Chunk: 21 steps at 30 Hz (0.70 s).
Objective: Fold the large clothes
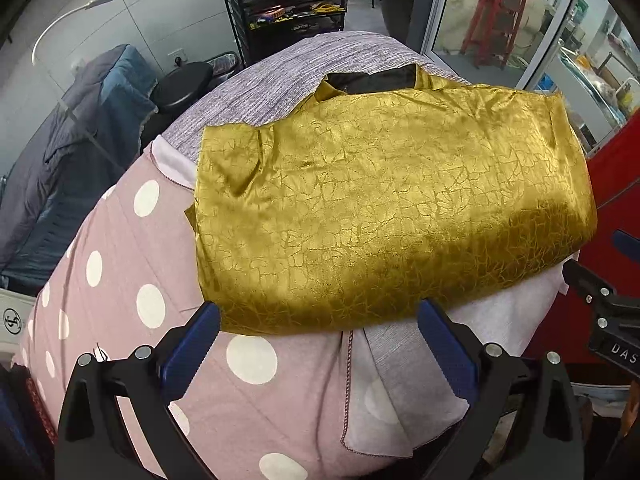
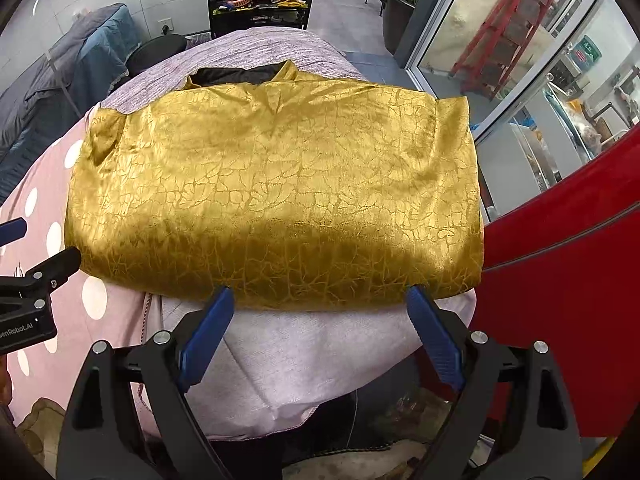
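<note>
**Gold garment folded once, next fold pending**

Step in hand, by the look of it: between folds. Gold garment (image 1: pixel 384 216) lying as a wide flat rectangle on the padded work surface (image 1: pixel 120 280), atop pink polka-dot cover and pale cloth (image 2: pixel 288 352). Dark lining (image 1: pixel 372 78) showing at far edge of the garment, prob. neckline. Near edge of the garment rounded, looks like a fold line, not a hem. Judged roughly halfway; bundle too wide yet for a finished fold.

Next move prob. calls for: pinching near edge or the two side ends of the garment, lifting evenly w/ both hands, carrying across w/o dragging slippery satin-like fabric off its under-layers. Slight rumple at far-left corner of the garment worth smoothing first.

Left gripper (image 1: pixel 320 316): spread wide, holding nothing, blue tips just at near edge of the garment, toward its left half; contact w/ fabric unclear.

Right gripper (image 2: pixel 320 300): likewise spread wide, empty, tips at near edge of the garment, toward right half; touching or just short — cannot tell.
</note>
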Tool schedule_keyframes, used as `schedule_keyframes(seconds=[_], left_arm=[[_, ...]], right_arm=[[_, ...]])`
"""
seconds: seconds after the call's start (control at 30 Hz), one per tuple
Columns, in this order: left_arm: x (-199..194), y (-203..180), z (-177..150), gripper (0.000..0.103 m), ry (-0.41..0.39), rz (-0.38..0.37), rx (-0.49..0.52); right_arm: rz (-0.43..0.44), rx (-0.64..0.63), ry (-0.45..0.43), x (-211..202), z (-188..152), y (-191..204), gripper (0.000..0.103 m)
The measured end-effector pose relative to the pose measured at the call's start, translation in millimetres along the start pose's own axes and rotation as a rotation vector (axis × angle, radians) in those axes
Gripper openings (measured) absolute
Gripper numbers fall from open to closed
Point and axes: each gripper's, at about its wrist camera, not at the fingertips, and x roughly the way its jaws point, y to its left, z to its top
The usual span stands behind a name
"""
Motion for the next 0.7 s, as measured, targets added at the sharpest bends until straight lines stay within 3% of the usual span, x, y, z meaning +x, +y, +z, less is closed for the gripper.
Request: schedule_keyframes(seconds=[0.7], left_arm=[[-5,-3,-4,0.097,-0.004,0.023,0.015]], right_arm=[[-0.006,-0.043,0.008,-2,2,14,0.087]])
